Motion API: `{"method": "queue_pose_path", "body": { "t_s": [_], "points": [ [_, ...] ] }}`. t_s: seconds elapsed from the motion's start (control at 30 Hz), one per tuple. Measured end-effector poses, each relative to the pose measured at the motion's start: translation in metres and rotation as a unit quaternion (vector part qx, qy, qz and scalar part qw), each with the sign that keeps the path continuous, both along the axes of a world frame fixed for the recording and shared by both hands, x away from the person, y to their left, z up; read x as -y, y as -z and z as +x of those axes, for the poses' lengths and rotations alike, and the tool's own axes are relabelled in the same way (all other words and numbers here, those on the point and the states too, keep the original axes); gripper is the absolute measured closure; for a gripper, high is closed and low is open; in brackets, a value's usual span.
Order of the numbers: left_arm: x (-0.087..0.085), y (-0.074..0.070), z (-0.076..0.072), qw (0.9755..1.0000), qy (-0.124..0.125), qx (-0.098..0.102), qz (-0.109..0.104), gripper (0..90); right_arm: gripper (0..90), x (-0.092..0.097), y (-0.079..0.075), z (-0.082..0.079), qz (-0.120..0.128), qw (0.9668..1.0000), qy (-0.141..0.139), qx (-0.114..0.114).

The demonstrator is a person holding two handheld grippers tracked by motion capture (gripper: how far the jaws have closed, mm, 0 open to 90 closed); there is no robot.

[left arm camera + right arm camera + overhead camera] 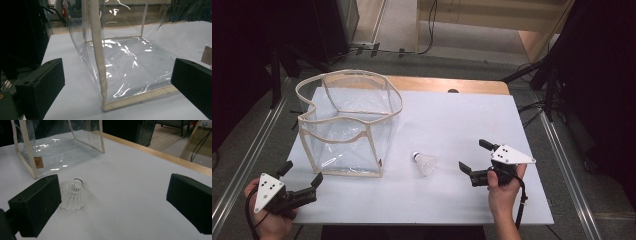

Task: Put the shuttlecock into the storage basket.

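Observation:
A clear plastic bag (348,124) with cream trim stands open on the white table (452,125) at the left. A white shuttlecock (424,162) lies on its side to the right of the bag. My right gripper (474,156) is open, a short way right of the shuttlecock (74,194), which lies just by the left jaw in the right gripper view. My left gripper (302,175) is open near the table's front left corner, facing the bag's (120,62) near corner, with nothing between its jaws.
The bag (50,147) carries a small brown label near its bottom corner. A wooden edge (447,85) runs along the table's far side. Dark stands and cables sit on the floor around the table.

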State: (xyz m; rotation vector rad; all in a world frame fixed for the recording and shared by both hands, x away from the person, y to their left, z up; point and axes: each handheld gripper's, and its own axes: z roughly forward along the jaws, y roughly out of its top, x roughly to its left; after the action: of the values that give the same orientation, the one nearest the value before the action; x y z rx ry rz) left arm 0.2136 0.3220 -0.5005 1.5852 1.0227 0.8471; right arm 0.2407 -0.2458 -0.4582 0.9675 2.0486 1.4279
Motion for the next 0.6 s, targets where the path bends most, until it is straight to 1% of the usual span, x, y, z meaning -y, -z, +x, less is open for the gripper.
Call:
{"method": "queue_pose_path", "body": {
  "t_s": [0.07, 0.2, 0.23, 0.27, 0.37, 0.6],
  "points": [
    [0.000, 0.000, 0.000, 1.0000, 0.001, 0.000, -0.001, 0.0, 0.0, -0.002, 0.000, 0.001, -0.001, 1.0000, -0.003, -0.002],
    [-0.002, -0.001, 0.000, 0.9999, 0.003, -0.002, -0.010, 0.0, 0.0, -0.011, 0.000, 0.006, -0.009, 0.9998, -0.015, -0.008],
    [-0.003, -0.001, 0.001, 0.9999, 0.004, -0.003, -0.009, 0.0, 0.0, -0.011, 0.000, 0.006, -0.009, 0.9998, -0.015, -0.008],
    [-0.003, -0.001, 0.001, 0.9999, 0.003, -0.003, -0.009, 0.0, 0.0, -0.014, -0.001, 0.008, -0.010, 0.9997, -0.021, -0.010],
    [-0.003, -0.002, 0.000, 0.9999, 0.012, -0.001, -0.010, 0.0, 0.0, -0.017, -0.001, 0.011, -0.011, 0.9995, -0.025, -0.013],
    [-0.005, -0.005, 0.000, 0.9998, 0.016, -0.002, -0.010, 0.0, 0.0, -0.021, -0.001, 0.014, -0.015, 0.9992, -0.032, -0.019]
  ]
}}
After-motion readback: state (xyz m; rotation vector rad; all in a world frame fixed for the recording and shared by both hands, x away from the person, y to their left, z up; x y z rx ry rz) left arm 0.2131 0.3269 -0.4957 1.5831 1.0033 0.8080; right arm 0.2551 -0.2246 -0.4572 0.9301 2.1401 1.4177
